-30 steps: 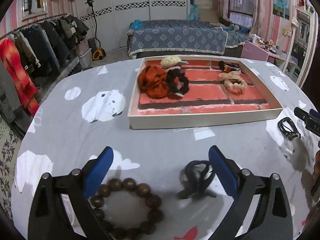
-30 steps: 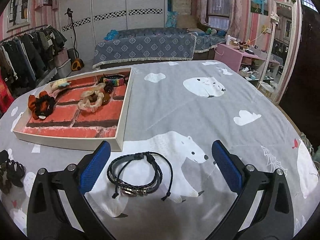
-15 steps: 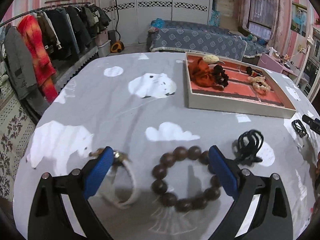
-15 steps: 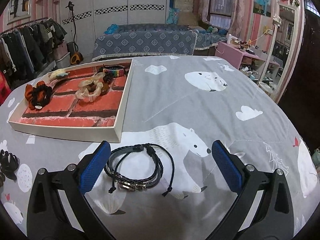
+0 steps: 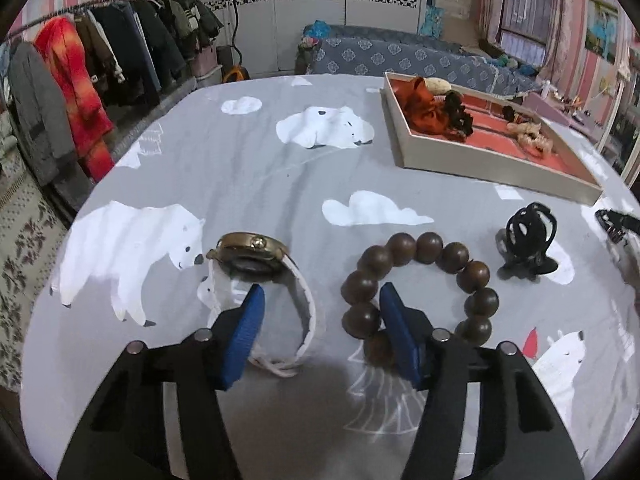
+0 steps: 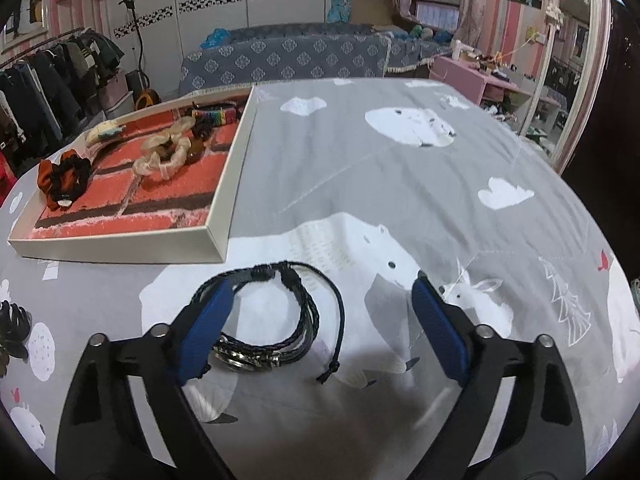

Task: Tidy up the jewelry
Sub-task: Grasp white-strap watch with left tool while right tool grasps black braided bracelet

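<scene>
left claw [image 5: 320, 300] sits low over the tabletop [image 5: 248, 184] with its blue pads partly apart, gripping nothing: the near loop of the white watch strap lies in the gap between them. the left pad [image 5: 244, 332] overlaps the strap of the gold-cased watch [image 5: 256, 268]; the right pad [image 5: 398, 336] lies over the near side of the wooden bead bracelet [image 5: 420, 288]. whether either pad touches what it overlaps cannot be told. a black claw hair clip [image 5: 528, 240] stands just right of the beads.

right claw [image 6: 320, 304] has its pads wide apart, holding nothing. the black braided leather bracelet [image 6: 272, 320] lies on the tabletop between them, closer to the left pad [image 6: 204, 332], which overlaps its edge; the right pad [image 6: 438, 332] is well clear of it.

only the left wrist view shows the watch and the beads. only the right wrist view shows the leather bracelet whole, plus a rainbow-striped band [image 6: 214, 114] at the far end of the tray [image 6: 120, 246]. both views show the tray with its brick-pattern lining, an orange and black scrunchie [image 6: 62, 178] and a cream scrunchie [image 6: 164, 156] inside. the tray stands beyond the loose pieces, apart from them.
</scene>
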Motion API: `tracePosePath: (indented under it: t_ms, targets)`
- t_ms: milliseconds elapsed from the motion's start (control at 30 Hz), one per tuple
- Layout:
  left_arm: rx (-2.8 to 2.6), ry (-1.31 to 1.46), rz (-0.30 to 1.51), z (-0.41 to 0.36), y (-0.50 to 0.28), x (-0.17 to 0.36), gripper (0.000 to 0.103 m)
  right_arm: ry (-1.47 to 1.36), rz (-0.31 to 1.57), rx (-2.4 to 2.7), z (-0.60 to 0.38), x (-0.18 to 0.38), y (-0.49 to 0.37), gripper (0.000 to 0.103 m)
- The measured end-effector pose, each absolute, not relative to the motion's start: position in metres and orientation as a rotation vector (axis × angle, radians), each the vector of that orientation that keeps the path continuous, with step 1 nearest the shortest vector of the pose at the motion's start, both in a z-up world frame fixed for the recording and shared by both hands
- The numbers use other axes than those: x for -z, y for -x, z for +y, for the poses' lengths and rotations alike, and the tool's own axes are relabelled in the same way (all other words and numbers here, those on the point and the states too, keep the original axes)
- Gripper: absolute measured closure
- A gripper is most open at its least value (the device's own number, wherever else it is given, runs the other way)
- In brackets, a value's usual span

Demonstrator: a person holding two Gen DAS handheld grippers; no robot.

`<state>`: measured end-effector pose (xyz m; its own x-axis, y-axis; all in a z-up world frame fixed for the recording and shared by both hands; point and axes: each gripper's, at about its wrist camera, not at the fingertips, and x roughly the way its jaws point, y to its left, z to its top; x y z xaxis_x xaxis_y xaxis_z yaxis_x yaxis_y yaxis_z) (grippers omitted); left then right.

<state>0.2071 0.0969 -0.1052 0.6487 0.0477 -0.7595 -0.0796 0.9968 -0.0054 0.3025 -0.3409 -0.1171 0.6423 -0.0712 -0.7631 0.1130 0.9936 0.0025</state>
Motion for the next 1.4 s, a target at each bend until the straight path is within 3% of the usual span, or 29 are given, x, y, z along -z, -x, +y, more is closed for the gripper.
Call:
tracePosePath:
  t_ms: [467, 1100, 1400]
  targets:
    - [-0.058, 0.105, 0.842, 0.112, -0.201, 0.099, 0.057, -0.023, 0.902, 0.066, -0.333, 0.122, -0.304, 0.03]
    - [-0.063, 0.136, 0.879, 0.127, -0.208, 0.108, 0.064, -0.024, 0.893, 0.069, -0.332, 0.12, -0.302, 0.044]
    - [-0.062, 0.115, 0.88, 0.125, -0.209, 0.109, 0.07, -0.044, 0.907, 0.058, -0.334, 0.121, -0.303, 0.063]
